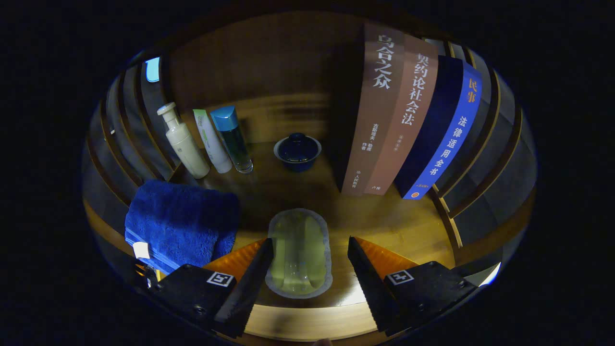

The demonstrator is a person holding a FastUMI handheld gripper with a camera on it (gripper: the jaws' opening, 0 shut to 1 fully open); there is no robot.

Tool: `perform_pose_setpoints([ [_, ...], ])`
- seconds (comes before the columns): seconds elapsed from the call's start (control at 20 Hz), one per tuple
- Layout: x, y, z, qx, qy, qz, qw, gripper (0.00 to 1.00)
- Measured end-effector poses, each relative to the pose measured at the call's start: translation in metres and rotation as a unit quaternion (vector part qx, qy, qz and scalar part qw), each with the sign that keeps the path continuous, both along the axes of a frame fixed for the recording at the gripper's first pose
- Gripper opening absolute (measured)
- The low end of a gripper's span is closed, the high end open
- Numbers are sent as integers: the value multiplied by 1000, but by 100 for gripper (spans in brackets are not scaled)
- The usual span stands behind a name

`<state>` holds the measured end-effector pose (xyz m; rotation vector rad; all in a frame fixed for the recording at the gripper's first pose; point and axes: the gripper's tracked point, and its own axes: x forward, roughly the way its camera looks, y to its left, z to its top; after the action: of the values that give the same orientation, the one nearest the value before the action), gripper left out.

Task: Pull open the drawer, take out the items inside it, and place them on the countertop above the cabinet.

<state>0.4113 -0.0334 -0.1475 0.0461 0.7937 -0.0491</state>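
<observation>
A flat clear pouch with pale yellow-green filling and a grey sealed border lies on the wooden countertop. It rests between the fingers of my gripper, nearer the left fingertip and apart from the right fingertip. The gripper is open, and neither finger presses on the pouch. A folded blue towel lies on the countertop just left of the left finger.
Beyond the fingers stand a cream pump bottle, a white tube and a blue-capped clear bottle. A dark blue lidded bowl sits at the back. Upright books stand to the right. Slatted walls close both sides.
</observation>
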Motion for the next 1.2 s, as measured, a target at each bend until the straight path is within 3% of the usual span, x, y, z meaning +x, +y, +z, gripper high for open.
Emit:
perform_pose_setpoints([
  [0.2, -21, -4, 14, -15, -31, 0, 999, 100],
  [0.55, -97, 5, 57, -29, -154, 1, 988, 100],
  [0.75, -164, 18, 74, -31, -228, 7, 973, 100],
  [0.9, -213, 28, 84, -23, -299, 9, 954, 100],
  [1.2, -296, 30, 64, -30, -373, -5, 927, 99],
])
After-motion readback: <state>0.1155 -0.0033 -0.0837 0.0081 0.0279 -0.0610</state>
